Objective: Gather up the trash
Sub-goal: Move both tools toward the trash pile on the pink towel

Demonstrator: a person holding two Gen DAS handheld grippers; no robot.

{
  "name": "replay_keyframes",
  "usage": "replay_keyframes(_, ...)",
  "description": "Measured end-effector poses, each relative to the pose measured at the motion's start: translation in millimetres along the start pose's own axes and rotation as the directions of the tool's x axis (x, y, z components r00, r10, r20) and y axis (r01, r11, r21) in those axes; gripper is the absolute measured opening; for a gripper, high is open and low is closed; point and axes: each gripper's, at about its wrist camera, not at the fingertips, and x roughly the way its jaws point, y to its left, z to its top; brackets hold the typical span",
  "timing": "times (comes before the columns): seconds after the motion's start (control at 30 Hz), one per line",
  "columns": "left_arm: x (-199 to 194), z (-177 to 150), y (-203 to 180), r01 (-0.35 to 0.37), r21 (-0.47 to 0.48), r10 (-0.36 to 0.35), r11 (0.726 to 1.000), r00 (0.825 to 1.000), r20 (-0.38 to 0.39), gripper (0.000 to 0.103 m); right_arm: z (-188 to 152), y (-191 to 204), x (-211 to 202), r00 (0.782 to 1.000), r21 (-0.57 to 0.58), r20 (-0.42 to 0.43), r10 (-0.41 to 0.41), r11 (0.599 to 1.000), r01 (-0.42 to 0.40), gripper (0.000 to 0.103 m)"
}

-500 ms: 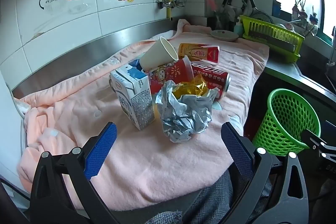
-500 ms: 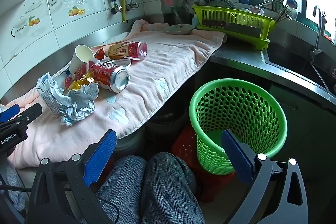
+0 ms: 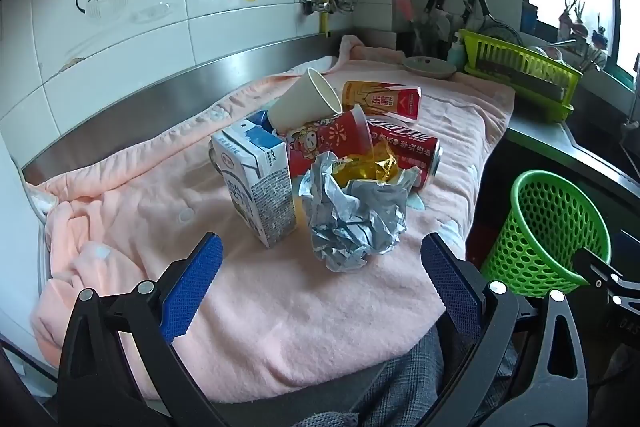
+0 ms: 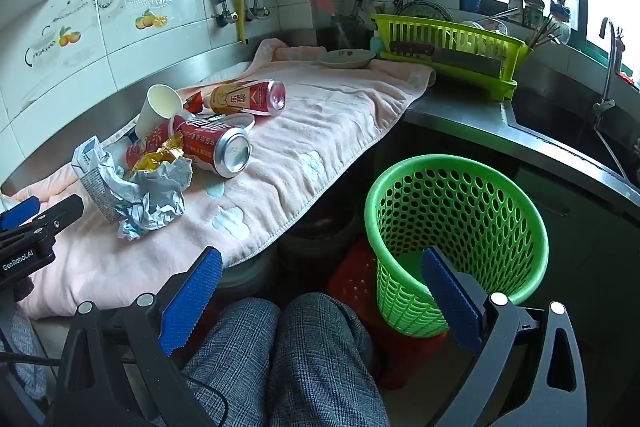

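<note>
Blue pads line the fingers [image 3: 192, 291] of the left gripper [image 3: 320, 287], which stand spread wide and empty just short of a crumpled silver wrapper [image 3: 354, 223] on the pink towel [image 3: 160, 211] covering the tabletop. The right gripper [image 4: 320, 301] is spread wide too and holds nothing, over the person's knees [image 4: 288, 355] with the green basket [image 4: 456, 227] just ahead of its right finger. Taking the wrapper as landmark: a milk carton [image 3: 256, 191] touches its left side, a gold foil scrap [image 3: 368, 167] sits on its far edge, a red can [image 3: 404, 151] and a red printed cup [image 3: 328, 141] lie behind it, a paper cup [image 3: 304, 103] and a gold-and-red can [image 3: 382, 99] farther back; the basket is off the tabletop's edge to its right, on the floor. The wrapper leans on the carton, so a careless grab may topple it or drag the foil along, and light crumpled foil could slip free before reaching the basket. Compared with half a second ago, nothing visibly differs.
</note>
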Motion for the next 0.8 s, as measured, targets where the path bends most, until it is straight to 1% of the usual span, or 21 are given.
replay_keyframes(0.8, 6.6, -0.3, 6.4, -0.008, -0.007, 0.008, 1.0, 1.0, -0.01, 0.098, -1.0, 3.7, 8.0, 1.0, -0.015, -0.014, 0.007, 1.0, -0.007, 0.096)
